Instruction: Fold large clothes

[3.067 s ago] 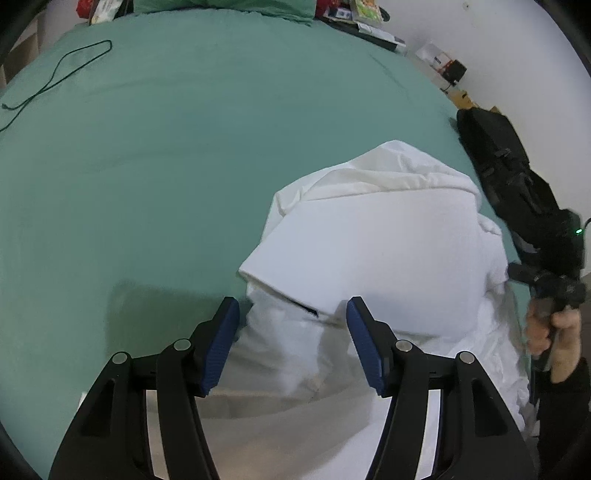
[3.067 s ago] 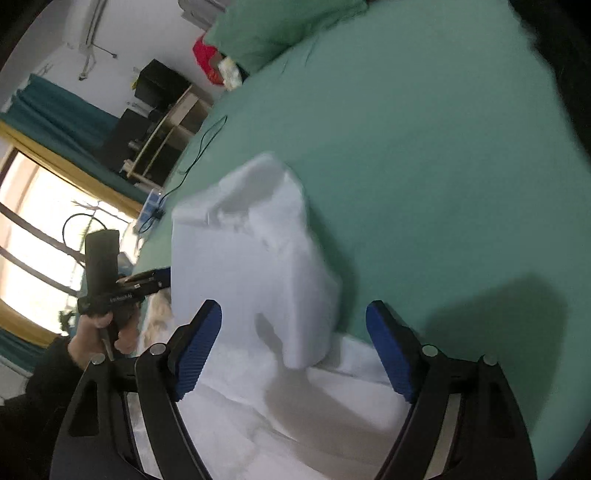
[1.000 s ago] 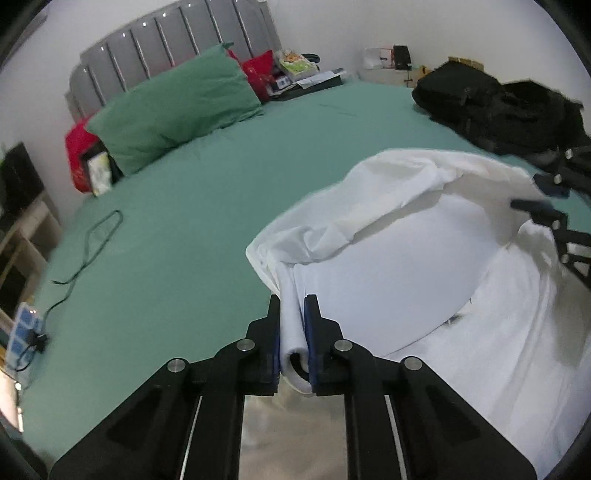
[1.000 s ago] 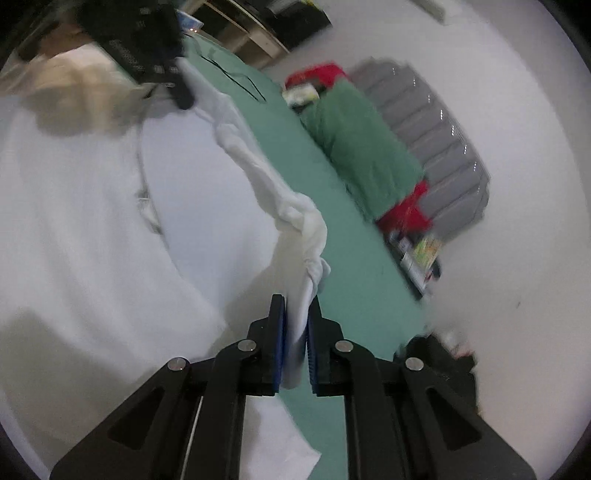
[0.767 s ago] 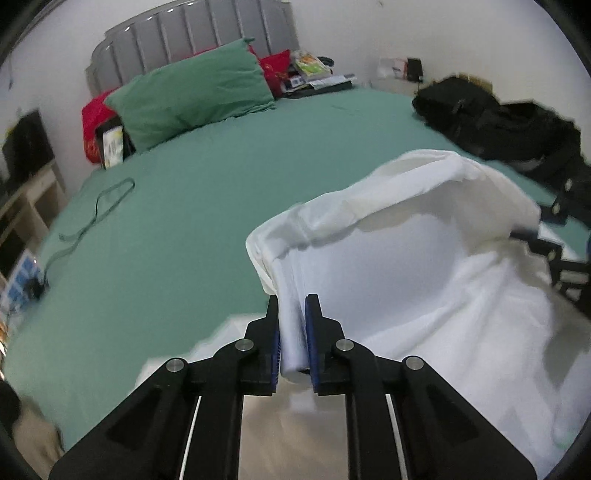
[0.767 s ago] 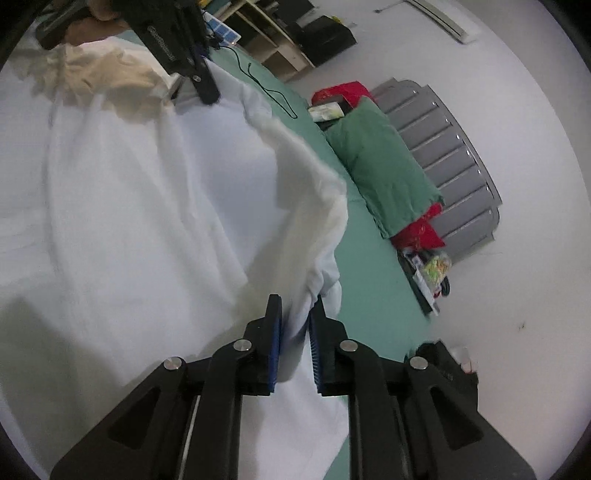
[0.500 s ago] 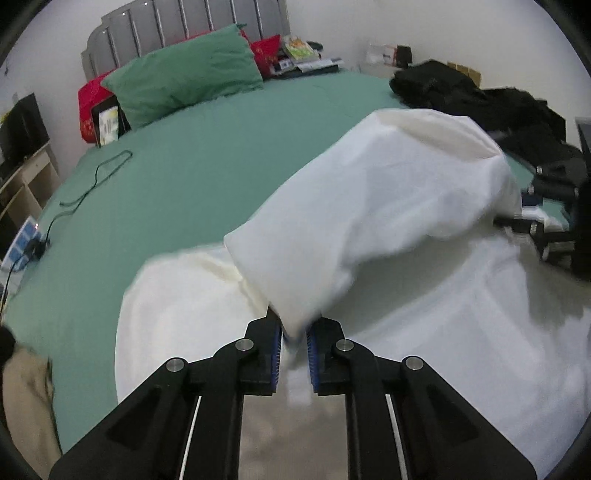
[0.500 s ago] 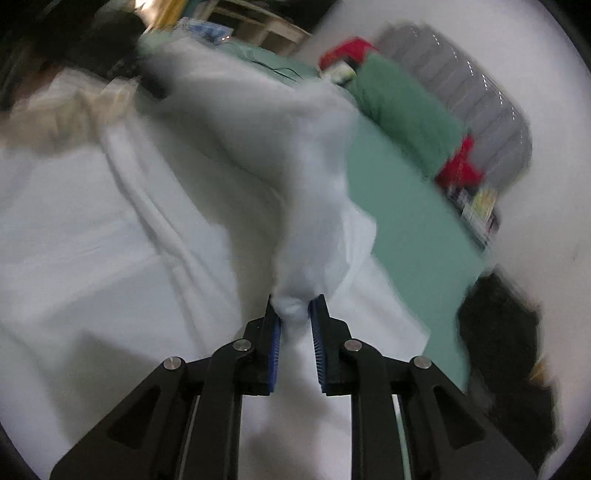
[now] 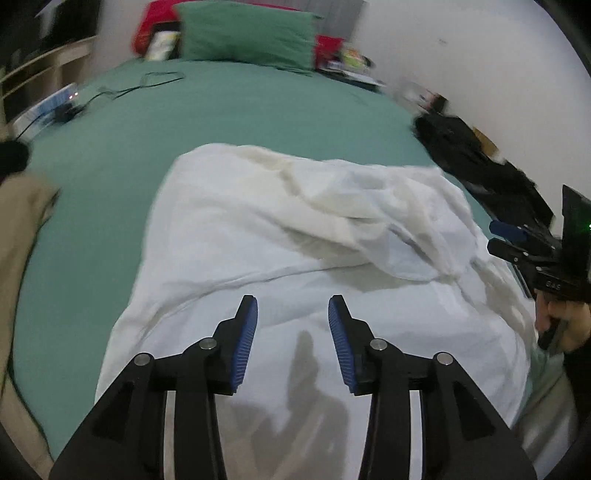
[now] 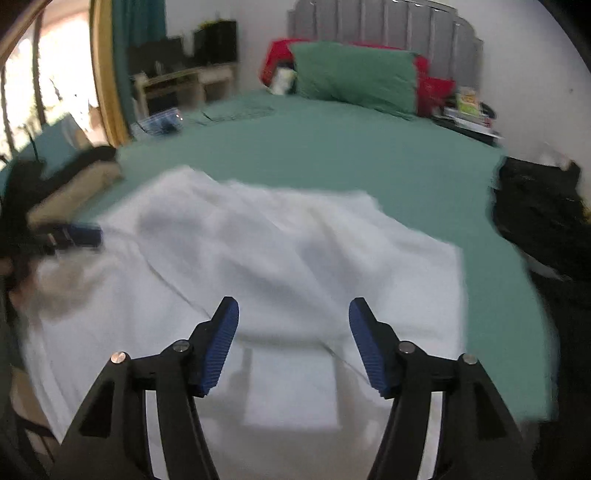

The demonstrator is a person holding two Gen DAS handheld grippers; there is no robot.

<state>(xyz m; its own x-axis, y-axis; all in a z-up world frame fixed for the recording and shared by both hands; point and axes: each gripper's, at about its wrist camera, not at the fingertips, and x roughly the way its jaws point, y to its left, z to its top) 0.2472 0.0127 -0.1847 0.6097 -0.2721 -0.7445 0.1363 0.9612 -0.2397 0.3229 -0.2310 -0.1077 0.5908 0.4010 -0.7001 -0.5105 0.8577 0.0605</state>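
Matt white cloth garment (image 9: 295,236) (seemingly cotton).

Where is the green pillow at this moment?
The green pillow lies at the far end of the bed, against the grey headboard, with red cushions beside it; it appears top centre in both wrist views.

Bed with green sheet (image 9: 258,122), white garment (image 9: 295,251) spread near its foot, green pillow (image 9: 247,33) at headboard, black cable (image 9: 147,83), black bag (image 9: 480,162) at right edge

Left gripper (image 9: 293,317) and right gripper (image 10: 293,321): black angular arms, silver round screws at the joints, ribbed blue pads (image 9: 245,343). A dark sleeve (image 9: 580,365) covers the right wrist.
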